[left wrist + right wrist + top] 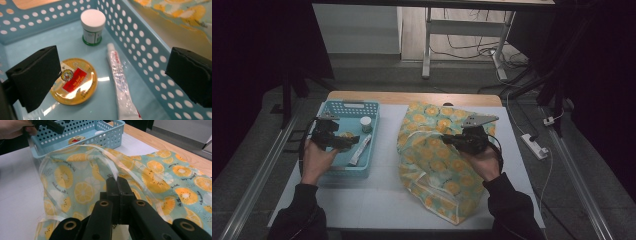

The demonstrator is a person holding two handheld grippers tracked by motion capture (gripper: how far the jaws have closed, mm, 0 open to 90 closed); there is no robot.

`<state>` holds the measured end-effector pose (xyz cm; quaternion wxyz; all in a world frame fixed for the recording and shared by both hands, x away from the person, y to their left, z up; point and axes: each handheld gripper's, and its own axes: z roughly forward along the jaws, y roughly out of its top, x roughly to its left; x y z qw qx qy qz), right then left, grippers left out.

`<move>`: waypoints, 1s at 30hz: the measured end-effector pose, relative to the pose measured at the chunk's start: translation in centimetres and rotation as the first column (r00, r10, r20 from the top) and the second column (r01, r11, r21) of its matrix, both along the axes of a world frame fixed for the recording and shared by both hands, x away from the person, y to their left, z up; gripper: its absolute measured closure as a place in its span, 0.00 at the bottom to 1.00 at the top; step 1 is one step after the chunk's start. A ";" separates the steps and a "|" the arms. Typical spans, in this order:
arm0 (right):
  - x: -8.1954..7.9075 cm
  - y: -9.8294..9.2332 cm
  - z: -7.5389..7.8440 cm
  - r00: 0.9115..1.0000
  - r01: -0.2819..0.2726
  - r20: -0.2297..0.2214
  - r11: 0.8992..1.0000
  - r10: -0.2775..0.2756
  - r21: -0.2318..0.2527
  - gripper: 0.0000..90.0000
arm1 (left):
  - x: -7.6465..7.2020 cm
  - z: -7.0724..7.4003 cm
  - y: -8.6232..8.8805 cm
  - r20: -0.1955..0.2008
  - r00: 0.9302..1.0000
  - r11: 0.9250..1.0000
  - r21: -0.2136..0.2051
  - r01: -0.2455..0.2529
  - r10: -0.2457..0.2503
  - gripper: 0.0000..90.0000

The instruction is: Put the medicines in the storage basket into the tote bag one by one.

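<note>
The white-covered wooden surface (382, 195) carries everything, and the pale blue perforated plastic basket (371, 107) serves as the landmark. Just beside the basket, on the side of the person's right hand, lies the large translucent plastic bag printed with orange slices on teal (432, 155), its opening turned toward the basket and its edge lifted.

The right claw (117, 185) has its two black jaws pressed together on the bag's clear rim, holding that edge raised near the basket's long wall. In the high view the right claw (451, 140) sits over the bag, well apart from the basket's inside.

The left claw (110, 75) hangs over the basket's interior with its jaws spread wide and nothing between the pads; in the high view the left claw (347, 142) is above the basket's middle.

Inside the basket, a white tube with red print (121, 85) lies along the wall nearest the bag. A round yellow tin with a red label (73, 81) rests flat beside the tube. A small white-capped jar with a green base (92, 26) stands upright toward the basket's far end.
</note>
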<state>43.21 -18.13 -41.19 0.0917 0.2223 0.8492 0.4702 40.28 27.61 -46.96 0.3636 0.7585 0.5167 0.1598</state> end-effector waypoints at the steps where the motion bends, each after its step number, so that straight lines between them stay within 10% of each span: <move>1: 0.0 0.0 0.0 1.000 -0.001 -0.001 1.000 0.001 0.000 1.00 | 0.2 -0.1 0.1 0.000 1.000 1.000 0.003 -0.001 0.001 0.00; 9: 0.0 -0.1 0.0 1.000 0.001 0.000 1.000 -0.001 -0.001 1.00 | 2.1 -2.0 0.5 -0.082 0.997 0.999 0.037 -0.010 0.013 0.00; 25: 0.0 0.0 -0.1 1.000 -0.004 -0.002 1.000 0.004 -0.006 1.00 | 4.5 -3.9 0.3 -0.298 0.951 0.989 0.138 -0.049 0.089 0.01; 30: 0.0 0.1 -0.1 1.000 -0.007 -0.001 1.000 0.007 -0.008 1.00 | 4.5 -3.8 0.0 -0.293 0.950 0.981 0.188 -0.057 0.112 0.09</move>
